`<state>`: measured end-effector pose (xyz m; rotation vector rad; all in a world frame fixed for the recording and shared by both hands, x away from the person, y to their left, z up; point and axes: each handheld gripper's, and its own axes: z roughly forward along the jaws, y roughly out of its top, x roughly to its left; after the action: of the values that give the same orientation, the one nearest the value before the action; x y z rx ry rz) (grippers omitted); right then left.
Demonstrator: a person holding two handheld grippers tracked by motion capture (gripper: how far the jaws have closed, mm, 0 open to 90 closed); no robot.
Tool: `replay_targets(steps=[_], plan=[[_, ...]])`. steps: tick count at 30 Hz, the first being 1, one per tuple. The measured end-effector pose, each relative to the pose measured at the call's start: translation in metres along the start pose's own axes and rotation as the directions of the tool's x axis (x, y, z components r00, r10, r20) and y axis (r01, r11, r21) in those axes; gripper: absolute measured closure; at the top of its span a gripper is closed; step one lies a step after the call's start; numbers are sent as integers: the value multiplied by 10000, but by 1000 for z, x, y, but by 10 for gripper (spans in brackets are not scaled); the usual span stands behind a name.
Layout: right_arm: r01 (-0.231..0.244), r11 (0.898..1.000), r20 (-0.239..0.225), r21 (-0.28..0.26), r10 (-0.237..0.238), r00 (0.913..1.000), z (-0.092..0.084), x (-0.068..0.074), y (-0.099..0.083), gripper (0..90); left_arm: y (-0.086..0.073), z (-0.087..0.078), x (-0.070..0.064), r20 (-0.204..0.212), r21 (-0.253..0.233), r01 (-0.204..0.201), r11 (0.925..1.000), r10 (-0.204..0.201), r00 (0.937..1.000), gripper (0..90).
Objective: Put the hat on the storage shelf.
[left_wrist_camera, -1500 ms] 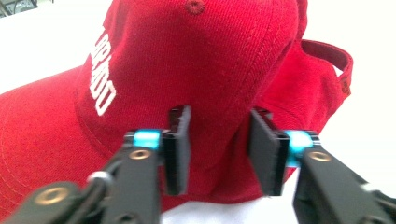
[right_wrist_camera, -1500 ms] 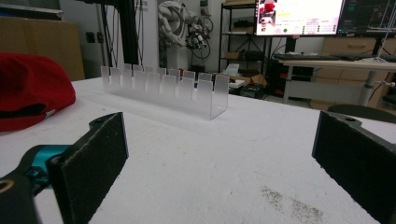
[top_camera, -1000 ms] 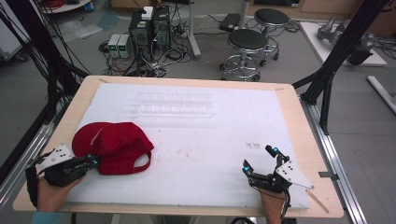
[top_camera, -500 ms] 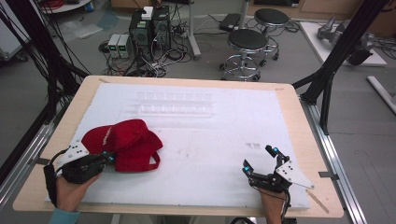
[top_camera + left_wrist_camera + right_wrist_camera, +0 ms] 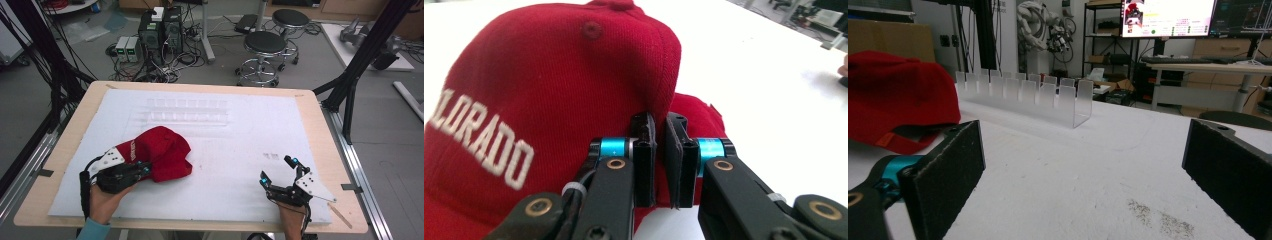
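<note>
Left tool (image 5: pixel 660 142) pinches the red cap (image 5: pixel 159 150) by a thin fold; a tug could slip it free. Right tool (image 5: pixel 278 174) rests spread on the counter (image 5: pixel 310 107).

Left gripper (image 5: pixel 660 150): black jaws, cyan collars, brass screws (white cable tie). Right gripper (image 5: pixel 278 172): grey three-cornered plate. Teal sleeve (image 5: pixel 93 231).

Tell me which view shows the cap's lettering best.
The left gripper view: white letters on the cap read large and sharp. The high view shows them as a small white strip on the cap; the right gripper view shows plain red fabric.
</note>
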<state>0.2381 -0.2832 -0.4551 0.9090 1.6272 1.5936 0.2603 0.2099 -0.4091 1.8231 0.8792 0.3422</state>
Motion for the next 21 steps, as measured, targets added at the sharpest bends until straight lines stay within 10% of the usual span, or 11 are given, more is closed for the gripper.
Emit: replay_targets(steps=[21], plan=[[-34, 10000, 8, 11, 34, 10000, 0, 0, 0, 23, 16, 57, -38, 193, 160, 115, 9998, -118, 9997, 826]])
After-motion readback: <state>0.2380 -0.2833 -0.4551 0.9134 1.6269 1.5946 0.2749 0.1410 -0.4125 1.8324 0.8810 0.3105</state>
